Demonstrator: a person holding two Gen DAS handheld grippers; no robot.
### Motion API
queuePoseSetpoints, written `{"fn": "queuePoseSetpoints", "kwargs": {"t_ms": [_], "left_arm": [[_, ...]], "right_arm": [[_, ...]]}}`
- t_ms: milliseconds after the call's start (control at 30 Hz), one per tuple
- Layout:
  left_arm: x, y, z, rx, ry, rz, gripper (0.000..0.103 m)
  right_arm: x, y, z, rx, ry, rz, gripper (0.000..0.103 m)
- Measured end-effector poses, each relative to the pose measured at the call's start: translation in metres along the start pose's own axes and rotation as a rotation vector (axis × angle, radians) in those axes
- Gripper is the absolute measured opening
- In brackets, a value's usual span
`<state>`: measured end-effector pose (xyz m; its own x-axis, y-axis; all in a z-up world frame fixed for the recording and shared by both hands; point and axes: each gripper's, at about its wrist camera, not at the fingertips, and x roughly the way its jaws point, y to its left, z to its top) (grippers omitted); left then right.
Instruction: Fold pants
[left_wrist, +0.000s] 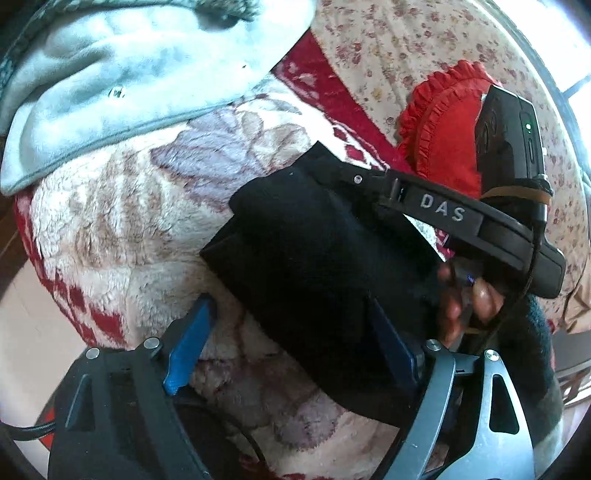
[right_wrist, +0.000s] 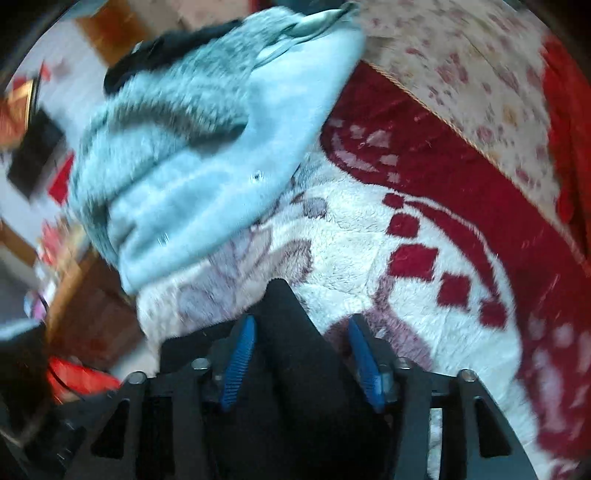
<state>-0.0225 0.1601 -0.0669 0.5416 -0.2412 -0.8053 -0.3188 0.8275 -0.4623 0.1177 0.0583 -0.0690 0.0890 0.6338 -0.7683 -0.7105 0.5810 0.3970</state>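
Left wrist view looks down on the black pants, folded into a compact dark bundle that lies on the fleecy white-and-red blanket covering the bed. The left hand-held gripper stands with its blue fingers spread wide, one on the bare blanket just beside the pants and the other at the bundle's near edge, pinching nothing. Across the far side of the pants reaches the right hand-held gripper, its black body marked DAS, with the person's hand around the handle. Beyond the pants from this side lie a pale blue fleece garment, a red ruffled cushion and a floral sheet. Right wrist view is blurred; there the right hand-held gripper has its blue fingers well apart, with a peak of the pants rising between them, and neither finger is seen pressing the cloth. Past the pants the blanket spreads out, and the pale blue fleece garment lies on it well beyond.
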Motion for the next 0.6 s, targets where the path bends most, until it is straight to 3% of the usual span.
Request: {"fn": "queuePoseSetpoints", "kwargs": {"t_ms": [33, 67, 167, 300, 433, 600], "left_arm": [[-0.002, -0.004, -0.001, 0.028, -0.002, -0.015, 0.057], [-0.002, -0.008, -0.001, 0.054, 0.010, -0.015, 0.041], [-0.020, -0.026, -0.003, 0.136, -0.037, -0.008, 0.029], [-0.064, -0.062, -0.012, 0.259, -0.122, -0.082, 0.027], [-0.104, -0.123, -0.044, 0.473, -0.186, -0.178, 0.027], [-0.088, -0.186, -0.099, 0.668, -0.092, -0.255, 0.027]], "right_arm": [[-0.002, 0.002, -0.002, 0.000, -0.011, 0.002, 0.028], [-0.005, 0.006, -0.006, -0.009, -0.024, 0.000, 0.020], [-0.029, 0.015, -0.013, -0.025, -0.081, 0.020, 0.013], [-0.104, 0.023, -0.028, -0.016, -0.250, 0.050, 0.013], [-0.192, 0.025, -0.058, -0.010, -0.417, 0.038, 0.012], [-0.278, 0.007, -0.139, 0.084, -0.554, -0.041, 0.010]]}}
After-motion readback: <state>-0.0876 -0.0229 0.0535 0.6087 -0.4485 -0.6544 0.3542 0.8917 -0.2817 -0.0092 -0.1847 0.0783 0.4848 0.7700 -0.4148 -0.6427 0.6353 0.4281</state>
